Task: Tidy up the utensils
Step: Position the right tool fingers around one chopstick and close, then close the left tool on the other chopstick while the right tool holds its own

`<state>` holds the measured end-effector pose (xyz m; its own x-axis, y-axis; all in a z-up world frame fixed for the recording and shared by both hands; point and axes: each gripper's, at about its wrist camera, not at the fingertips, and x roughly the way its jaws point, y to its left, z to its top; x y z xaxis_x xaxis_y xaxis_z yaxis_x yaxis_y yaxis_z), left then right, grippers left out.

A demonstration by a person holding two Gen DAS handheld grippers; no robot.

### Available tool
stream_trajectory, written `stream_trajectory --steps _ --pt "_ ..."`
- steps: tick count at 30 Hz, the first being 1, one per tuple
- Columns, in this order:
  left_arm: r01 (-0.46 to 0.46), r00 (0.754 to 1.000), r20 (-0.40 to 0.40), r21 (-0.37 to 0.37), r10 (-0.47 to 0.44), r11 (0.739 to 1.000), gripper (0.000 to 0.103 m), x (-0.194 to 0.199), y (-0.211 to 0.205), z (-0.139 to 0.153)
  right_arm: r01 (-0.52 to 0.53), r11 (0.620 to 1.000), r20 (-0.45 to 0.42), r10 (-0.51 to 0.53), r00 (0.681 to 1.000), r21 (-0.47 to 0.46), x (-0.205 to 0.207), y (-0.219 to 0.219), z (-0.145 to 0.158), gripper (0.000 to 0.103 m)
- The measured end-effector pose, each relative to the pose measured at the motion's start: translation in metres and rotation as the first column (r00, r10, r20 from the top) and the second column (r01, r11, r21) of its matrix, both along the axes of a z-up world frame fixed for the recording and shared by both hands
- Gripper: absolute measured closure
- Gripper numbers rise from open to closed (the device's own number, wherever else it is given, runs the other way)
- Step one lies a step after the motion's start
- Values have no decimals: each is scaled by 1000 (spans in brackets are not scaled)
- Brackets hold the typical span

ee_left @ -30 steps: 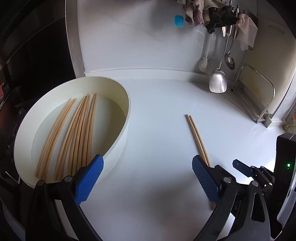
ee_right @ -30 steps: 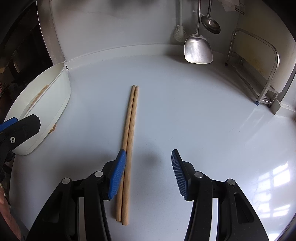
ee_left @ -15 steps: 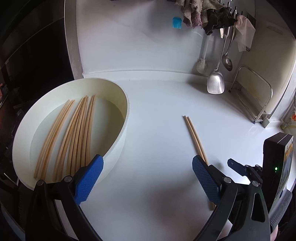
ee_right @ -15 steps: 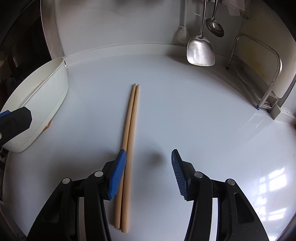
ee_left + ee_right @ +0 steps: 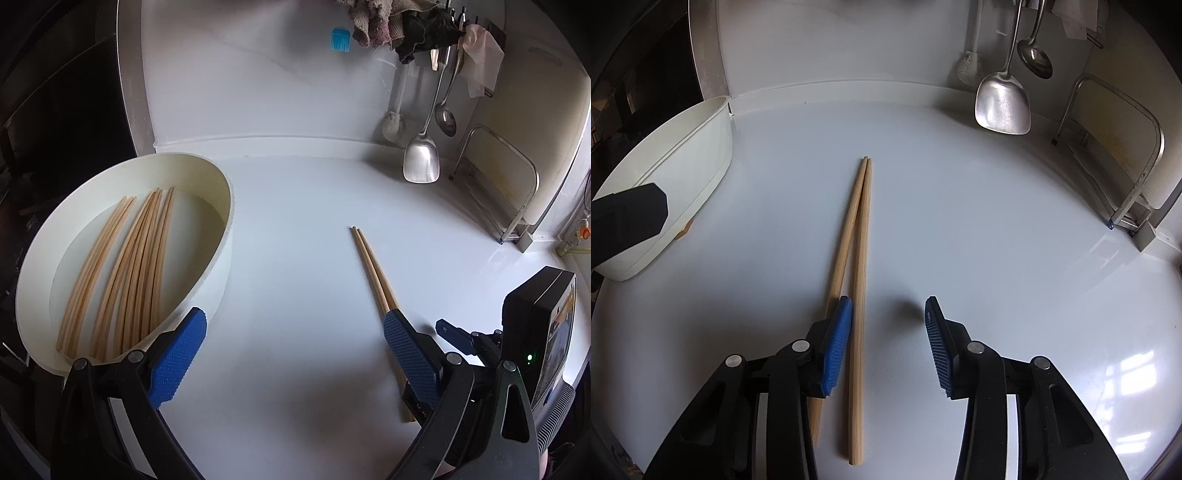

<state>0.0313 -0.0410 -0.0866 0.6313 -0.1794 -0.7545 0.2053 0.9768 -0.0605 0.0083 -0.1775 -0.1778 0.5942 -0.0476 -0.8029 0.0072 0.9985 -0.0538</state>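
Note:
Two wooden chopsticks [image 5: 858, 236] lie side by side on the white counter, tips touching at the far end. My right gripper [image 5: 888, 328] is open and low over their near end; one chopstick lies between its jaws, the other passes under the left finger [image 5: 836, 343]. The pair also shows in the left wrist view [image 5: 373, 266]. A white oval basin [image 5: 225, 236] at the left holds several chopsticks [image 5: 125, 266]. My left gripper [image 5: 291, 354] is open and empty beside the basin's near rim.
A metal spatula [image 5: 1003, 103], a ladle [image 5: 1036, 59] and a brush hang on the back wall. A metal rack [image 5: 1123, 147] stands at the right. Cloths [image 5: 424, 29] hang above. The basin shows at the left in the right wrist view [image 5: 683, 166].
My right gripper has moved left and forward, so one chopstick now lies between its jaws. The two chopsticks have spread apart at the near end. My left gripper has pulled back slightly.

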Motion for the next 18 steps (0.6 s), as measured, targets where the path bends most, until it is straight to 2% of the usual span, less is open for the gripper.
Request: stream_trajectory --steps 4,6,10,18 --pt "3 1000 -13 -6 -3 1000 8 -2 -7 -2 -5 1000 -2 5 1000 22 -2 -6 0 80" --pt "9 1000 -27 -12 -9 1000 8 -3 -12 -5 -11 1000 -1 11 1000 23 -3 -11 0 95" --pt "13 999 -48 -8 -14 1000 8 -6 -23 -14 -13 999 3 13 1000 33 -8 -22 0 96" --pt "-7 996 -86 8 7 1000 8 4 -46 -37 57 996 10 -58 998 66 -19 -59 0 96"
